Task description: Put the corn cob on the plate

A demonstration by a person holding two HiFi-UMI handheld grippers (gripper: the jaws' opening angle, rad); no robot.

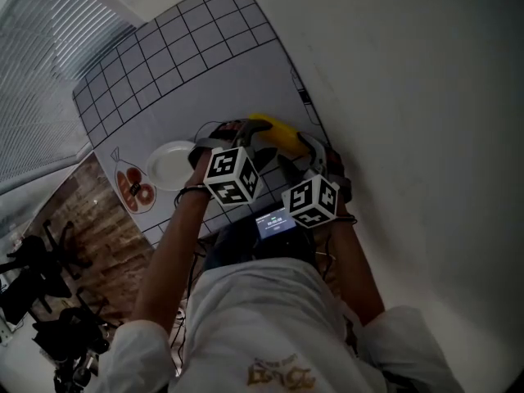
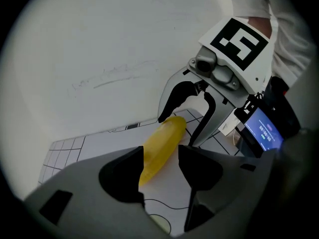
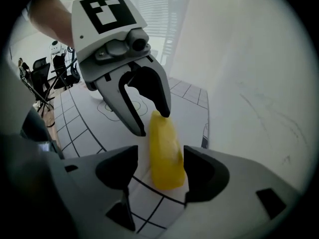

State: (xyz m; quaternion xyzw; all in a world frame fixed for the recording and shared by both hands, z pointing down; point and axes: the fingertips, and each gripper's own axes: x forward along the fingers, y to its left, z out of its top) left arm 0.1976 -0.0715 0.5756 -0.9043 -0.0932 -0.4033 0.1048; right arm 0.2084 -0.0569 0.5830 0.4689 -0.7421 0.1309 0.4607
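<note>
Wide-open jaws of the left gripper point(image 2: 160, 156) and right gripper point(image 3: 160, 158) straddle opposite ends of the corn cob point(image 1: 274, 129), which lies on the gridded mat point(image 1: 164, 64) by the wall. Both should close evenly, then carry it level to the plate point(image 1: 172, 164).

Dim, soft pics; fisheye warp w/ dark vignette at edges.
</note>
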